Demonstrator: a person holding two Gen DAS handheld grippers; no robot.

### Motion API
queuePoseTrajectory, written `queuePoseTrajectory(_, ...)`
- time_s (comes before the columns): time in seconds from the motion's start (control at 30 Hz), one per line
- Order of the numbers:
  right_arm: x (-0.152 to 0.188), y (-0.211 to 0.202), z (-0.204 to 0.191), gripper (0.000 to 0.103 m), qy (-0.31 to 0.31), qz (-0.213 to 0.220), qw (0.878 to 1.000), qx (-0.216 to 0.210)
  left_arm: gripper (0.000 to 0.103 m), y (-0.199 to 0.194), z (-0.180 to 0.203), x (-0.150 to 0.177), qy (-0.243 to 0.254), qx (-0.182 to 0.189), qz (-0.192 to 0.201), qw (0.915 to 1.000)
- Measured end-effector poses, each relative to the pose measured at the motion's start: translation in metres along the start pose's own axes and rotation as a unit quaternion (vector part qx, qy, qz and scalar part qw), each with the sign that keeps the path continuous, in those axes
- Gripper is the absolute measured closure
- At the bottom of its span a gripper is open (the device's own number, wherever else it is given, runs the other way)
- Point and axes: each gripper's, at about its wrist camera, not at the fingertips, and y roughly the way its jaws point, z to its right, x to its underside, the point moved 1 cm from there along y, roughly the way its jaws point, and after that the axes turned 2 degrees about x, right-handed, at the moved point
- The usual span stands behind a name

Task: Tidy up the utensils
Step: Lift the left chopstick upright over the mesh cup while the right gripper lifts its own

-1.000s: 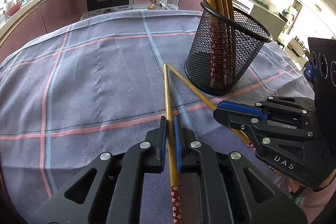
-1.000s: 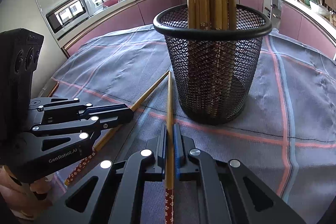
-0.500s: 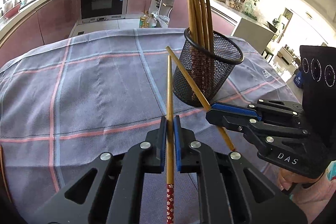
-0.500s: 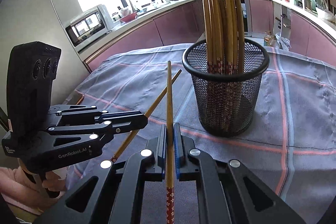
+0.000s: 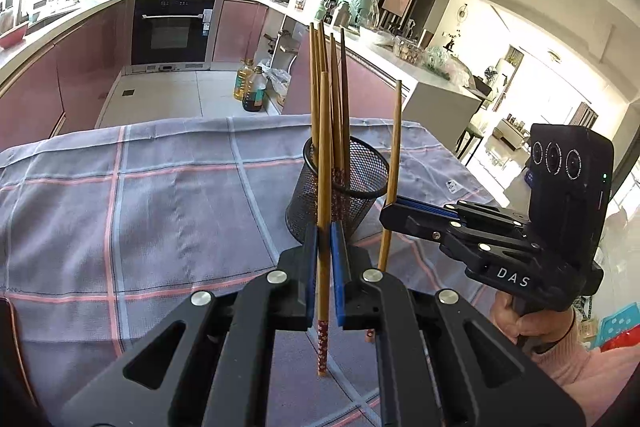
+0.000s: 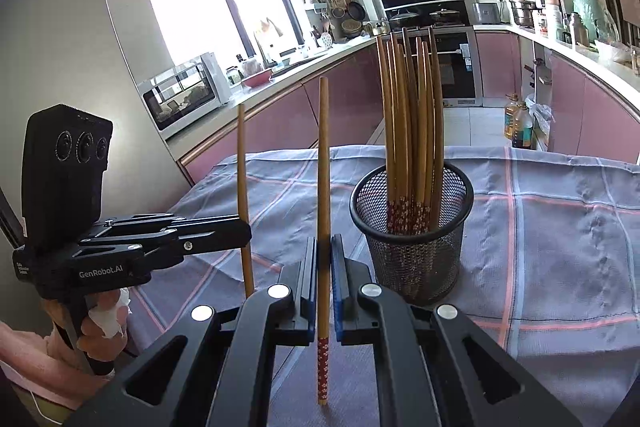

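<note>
Two handheld grippers each hold a single wooden chopstick upright above a checked grey-and-pink tablecloth [image 5: 160,211]. At lower centre of the left wrist view, the left gripper [image 5: 324,267] is clenched on one chopstick [image 5: 325,155], its red flower-patterned end hanging below the blue pads. At lower centre of the right wrist view, the right gripper [image 6: 323,275] clamps a second chopstick [image 6: 323,163] the same way. White lettering reads "DAS" on the right gripper's side, seen at the right of the left wrist view, and "GenRobot.AI" on the left gripper's side, at the left of the right wrist view.

A black mesh holder [image 6: 412,227] stands on the cloth just right of centre in the right wrist view, packed with a bundle of chopsticks [image 6: 410,131], patterned ends down. In the left wrist view the held chopstick crosses in front of the holder. Behind the table, a built-in oven [image 5: 172,27] sits among pink cabinets, oil bottles [image 5: 250,91] stand on the floor, and a microwave [image 6: 184,95] rests on the counter by the window.
</note>
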Motion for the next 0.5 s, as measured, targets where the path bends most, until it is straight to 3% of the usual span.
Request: queuePoseTrajectory(0.5, -0.016, -0.012, 0.003, 0.097, -0.008, 0.026, 1.0, -0.005, 0.096, -0.014, 0.012, -0.016, 0.008, 0.009, 0.026, 0.9996)
